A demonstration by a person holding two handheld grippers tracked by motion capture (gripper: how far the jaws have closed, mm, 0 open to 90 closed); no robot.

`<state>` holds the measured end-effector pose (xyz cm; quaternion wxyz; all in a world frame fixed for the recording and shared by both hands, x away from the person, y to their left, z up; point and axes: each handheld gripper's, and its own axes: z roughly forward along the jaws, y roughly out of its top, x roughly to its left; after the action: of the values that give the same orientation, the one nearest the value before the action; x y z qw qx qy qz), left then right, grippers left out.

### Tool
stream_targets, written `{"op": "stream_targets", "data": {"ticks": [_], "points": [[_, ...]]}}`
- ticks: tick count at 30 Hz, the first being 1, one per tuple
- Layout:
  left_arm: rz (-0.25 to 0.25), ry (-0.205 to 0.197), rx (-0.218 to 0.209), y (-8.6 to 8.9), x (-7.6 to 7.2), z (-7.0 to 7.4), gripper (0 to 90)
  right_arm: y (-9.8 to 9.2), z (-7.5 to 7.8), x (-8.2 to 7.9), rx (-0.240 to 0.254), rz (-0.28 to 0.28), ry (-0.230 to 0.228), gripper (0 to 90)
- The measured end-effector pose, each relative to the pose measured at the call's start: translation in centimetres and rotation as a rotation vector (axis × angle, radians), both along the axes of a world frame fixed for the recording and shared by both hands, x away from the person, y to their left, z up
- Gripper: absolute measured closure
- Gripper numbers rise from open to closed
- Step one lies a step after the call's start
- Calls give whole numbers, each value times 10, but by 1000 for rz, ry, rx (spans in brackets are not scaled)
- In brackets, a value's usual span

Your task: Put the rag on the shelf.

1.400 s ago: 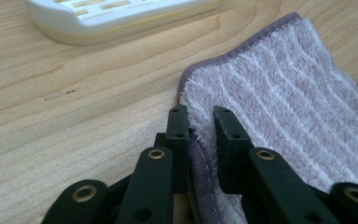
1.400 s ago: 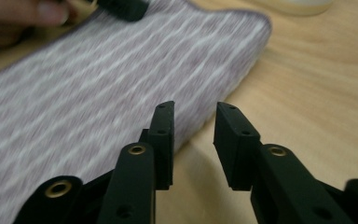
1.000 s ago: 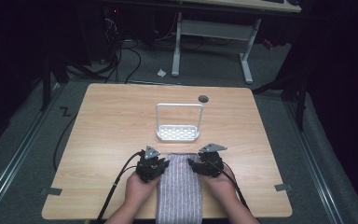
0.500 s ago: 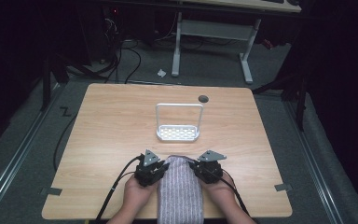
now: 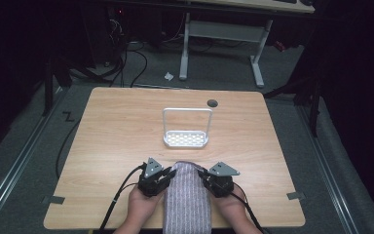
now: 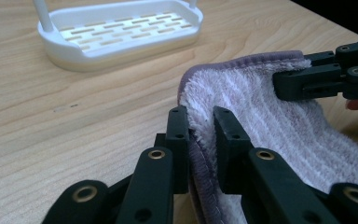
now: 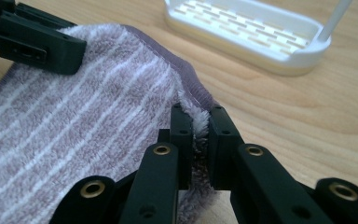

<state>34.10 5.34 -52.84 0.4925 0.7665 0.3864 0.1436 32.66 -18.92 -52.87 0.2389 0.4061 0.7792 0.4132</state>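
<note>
The lilac striped terry towel (image 5: 186, 200) lies at the wooden table's (image 5: 112, 141) near edge, long axis running toward the white slotted plastic rack (image 5: 186, 139); left gripper (image 5: 168, 174) and right gripper (image 5: 202, 174), angled inward, each clamp a far corner.

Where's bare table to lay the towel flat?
Bare wood left and right of the white rack, out to both table edges. Crowded along the near middle: the left gripper and right gripper each pinch a corner of the towel there.
</note>
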Motion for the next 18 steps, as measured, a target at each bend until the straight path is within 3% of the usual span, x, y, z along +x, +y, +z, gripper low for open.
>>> {"op": "stream_targets", "data": {"ticks": [3, 6, 14, 18], "points": [[8, -31, -8, -1, -4, 3, 778, 1, 3, -4, 2, 0, -42, 829], [9, -60, 1, -2, -6, 6, 778, 3, 5, -7, -28, 3, -93, 830], [31, -89, -22, -2, -8, 11, 780, 1, 12, -7, 21, -19, -139, 829], [55, -135, -36, -2, -12, 15, 779, 3, 17, -9, 26, -28, -182, 828]]}}
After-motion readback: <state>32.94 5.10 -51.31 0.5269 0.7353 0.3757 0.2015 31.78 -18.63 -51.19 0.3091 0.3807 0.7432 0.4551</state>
